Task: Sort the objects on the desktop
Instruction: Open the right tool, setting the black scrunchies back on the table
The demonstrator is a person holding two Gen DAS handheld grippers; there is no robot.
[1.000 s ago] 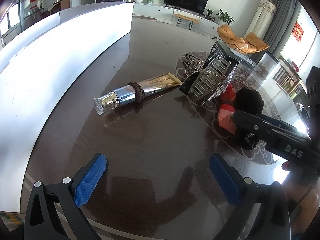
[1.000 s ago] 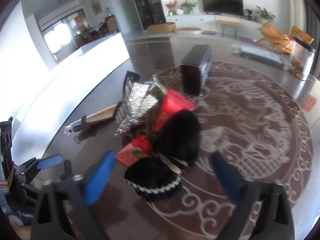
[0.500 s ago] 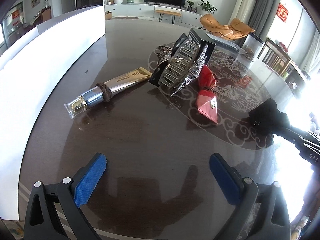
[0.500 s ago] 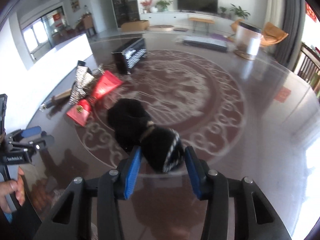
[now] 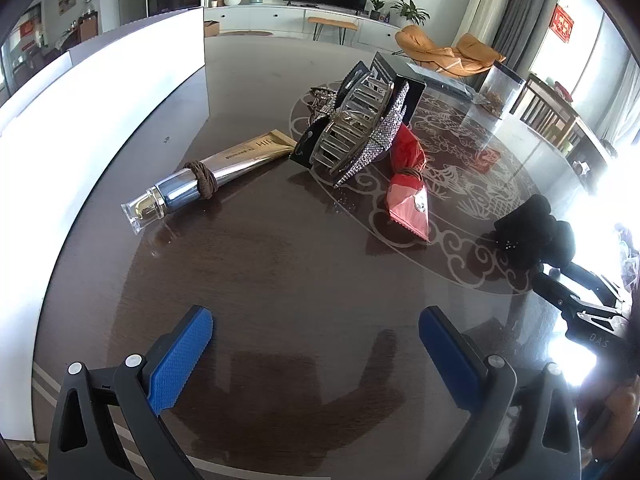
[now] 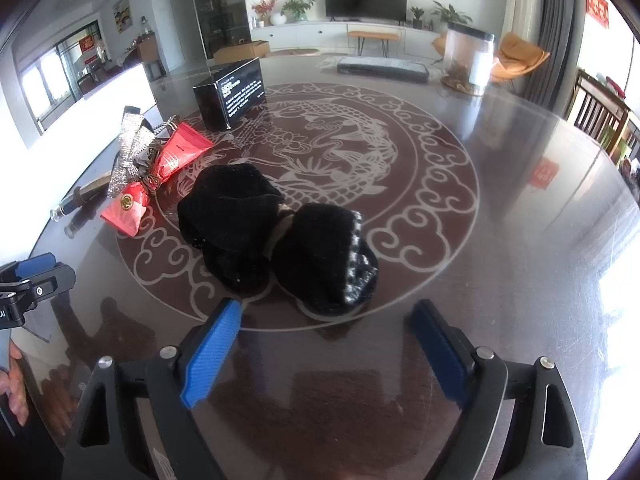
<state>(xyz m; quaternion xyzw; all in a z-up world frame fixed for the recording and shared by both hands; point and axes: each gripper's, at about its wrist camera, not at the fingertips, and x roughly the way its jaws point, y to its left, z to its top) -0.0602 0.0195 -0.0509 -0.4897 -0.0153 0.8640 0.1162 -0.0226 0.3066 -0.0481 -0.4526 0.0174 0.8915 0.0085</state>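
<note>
Lying far left on the tabletop [image 5: 280, 280] is the tube [image 5: 208, 178], then the clip [image 5: 360, 132] and red bow [image 5: 408, 200]. Left gripper [image 5: 316, 344] hovers spread, empty. Right gripper [image 6: 326, 334] is opening, black bow [image 6: 276, 232] just beyond its blue pads [image 6: 216, 344], untouched. Withdrawing carelessly could snag the fuzzy bow and drag it.

You see on one dark table [image 6: 520, 208]: one black fuzzy bow [image 6: 276, 236], one red bow [image 5: 408, 184], one rhinestone claw clip [image 5: 360, 132], one cosmetic tube [image 5: 208, 180] ringed by one brown hair tie [image 5: 203, 179], one black box [image 6: 230, 96], and one clear jar [image 6: 468, 58]. Two grippers: left gripper [image 5: 316, 344], right gripper [image 6: 328, 336].
</note>
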